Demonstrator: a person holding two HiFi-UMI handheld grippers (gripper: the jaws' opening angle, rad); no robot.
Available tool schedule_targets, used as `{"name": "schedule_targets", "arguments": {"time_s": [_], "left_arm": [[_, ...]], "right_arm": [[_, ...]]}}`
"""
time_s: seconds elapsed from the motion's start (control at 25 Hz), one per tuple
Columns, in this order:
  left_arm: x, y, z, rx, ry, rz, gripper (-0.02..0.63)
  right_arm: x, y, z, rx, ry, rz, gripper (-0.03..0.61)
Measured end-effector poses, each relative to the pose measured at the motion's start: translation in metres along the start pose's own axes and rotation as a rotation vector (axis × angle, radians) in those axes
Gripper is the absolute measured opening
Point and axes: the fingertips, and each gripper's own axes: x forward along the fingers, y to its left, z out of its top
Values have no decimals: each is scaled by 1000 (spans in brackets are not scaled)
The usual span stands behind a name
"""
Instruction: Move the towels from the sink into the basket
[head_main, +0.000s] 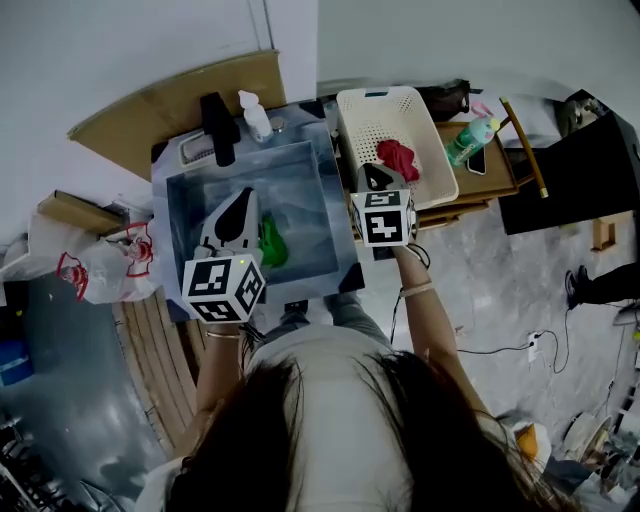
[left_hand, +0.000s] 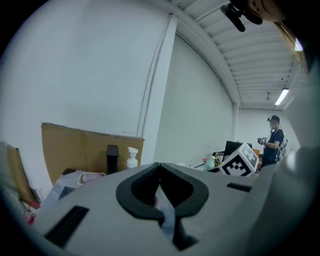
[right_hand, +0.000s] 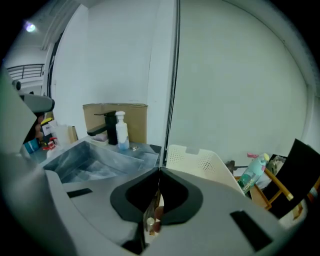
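A green towel (head_main: 272, 243) lies in the blue-grey sink (head_main: 205, 195), against its right side. My left gripper (head_main: 243, 196) hangs over the basin just left of that towel; in the left gripper view its jaws (left_hand: 160, 165) meet at the tips with nothing between them. A red towel (head_main: 398, 158) rests inside the white basket (head_main: 352, 112), which stands to the right of the sink. My right gripper (head_main: 373, 170) is at the basket's near left edge, beside the red towel, shut and holding nothing (right_hand: 160, 171). The basket (right_hand: 200, 162) and the sink (right_hand: 82, 160) also show ahead of it.
A black faucet (head_main: 217, 127) and a white soap bottle (head_main: 255, 115) stand at the sink's back edge, with cardboard (head_main: 170, 100) behind. A wooden table with a green bottle (head_main: 472, 140) is right of the basket. A plastic bag (head_main: 100, 265) lies left. A person (left_hand: 274, 145) stands far off.
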Motion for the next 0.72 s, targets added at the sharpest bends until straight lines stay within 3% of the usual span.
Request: {"name": "schedule_targets", "arguments": {"time_s": [0.32, 0.72], "left_arm": [[-32, 34, -5, -6, -5, 26, 9], [-64, 70, -15, -16, -7, 5, 9]], "right_arm": [[-15, 51, 0, 43, -36, 52, 26], [-16, 119, -2, 11, -32, 94, 26]]}}
